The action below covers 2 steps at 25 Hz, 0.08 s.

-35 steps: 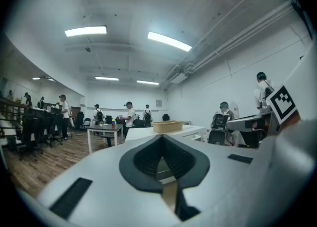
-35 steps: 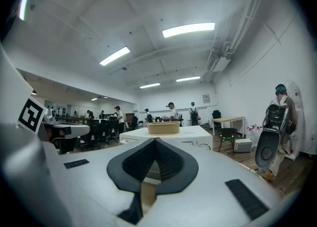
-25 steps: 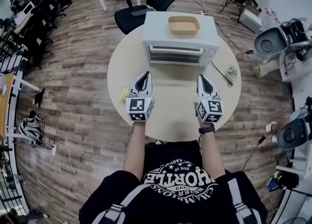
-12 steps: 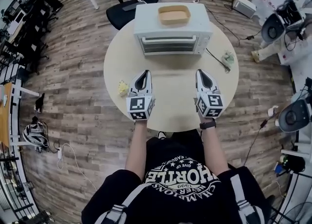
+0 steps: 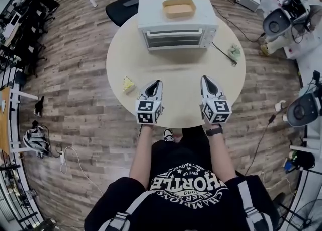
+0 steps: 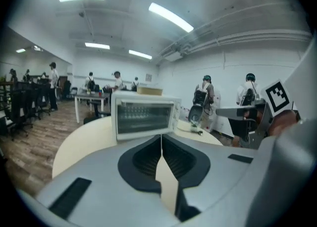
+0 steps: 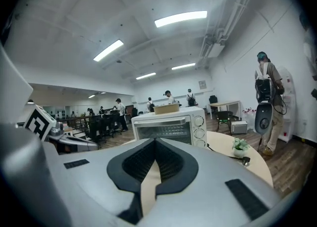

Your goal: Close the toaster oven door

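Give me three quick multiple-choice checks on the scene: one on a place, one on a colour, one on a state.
1. Where is the tan tray?
A. On top of the toaster oven
B. Inside it
C. On the floor

2. What colour is the toaster oven's body?
A. Black
B. White
C. Red

3. How does its door stand?
A. Fully open
B. Half open
C. Shut

Answers:
1 A: the head view shows it on the oven's roof.
2 B: every view shows a white casing.
3 C: the glass front sits flush in both gripper views.

Black shirt (image 5: 188, 184), upside-down print, "HORTLE", "CHAMPIONS", "1999"
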{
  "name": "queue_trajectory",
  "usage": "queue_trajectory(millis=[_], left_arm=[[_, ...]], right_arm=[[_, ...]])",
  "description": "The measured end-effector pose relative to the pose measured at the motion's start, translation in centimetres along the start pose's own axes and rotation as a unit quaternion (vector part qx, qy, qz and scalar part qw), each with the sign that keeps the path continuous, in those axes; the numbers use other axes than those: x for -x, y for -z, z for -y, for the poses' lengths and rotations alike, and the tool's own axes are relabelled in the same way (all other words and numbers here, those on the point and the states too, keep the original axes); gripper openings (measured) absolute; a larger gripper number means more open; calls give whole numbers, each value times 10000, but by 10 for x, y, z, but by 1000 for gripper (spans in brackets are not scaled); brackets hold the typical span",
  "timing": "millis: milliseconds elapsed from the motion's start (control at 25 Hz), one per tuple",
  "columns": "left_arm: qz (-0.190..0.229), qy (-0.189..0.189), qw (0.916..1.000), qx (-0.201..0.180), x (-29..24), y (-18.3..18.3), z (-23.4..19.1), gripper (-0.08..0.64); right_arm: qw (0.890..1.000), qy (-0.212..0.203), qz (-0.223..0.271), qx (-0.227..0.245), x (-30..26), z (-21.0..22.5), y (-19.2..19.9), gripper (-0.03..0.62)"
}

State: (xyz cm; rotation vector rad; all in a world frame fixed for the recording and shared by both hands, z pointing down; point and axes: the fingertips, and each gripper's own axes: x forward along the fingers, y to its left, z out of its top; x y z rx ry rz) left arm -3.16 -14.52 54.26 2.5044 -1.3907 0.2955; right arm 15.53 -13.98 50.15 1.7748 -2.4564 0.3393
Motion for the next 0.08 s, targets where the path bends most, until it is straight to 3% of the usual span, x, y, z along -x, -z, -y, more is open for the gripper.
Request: queue_trajectory(millis=[80], left_arm=[[-760,321,9963,223,-6,36,9,24]], right_arm=[[9999,-119,-89,59,-1,-8,6,18]])
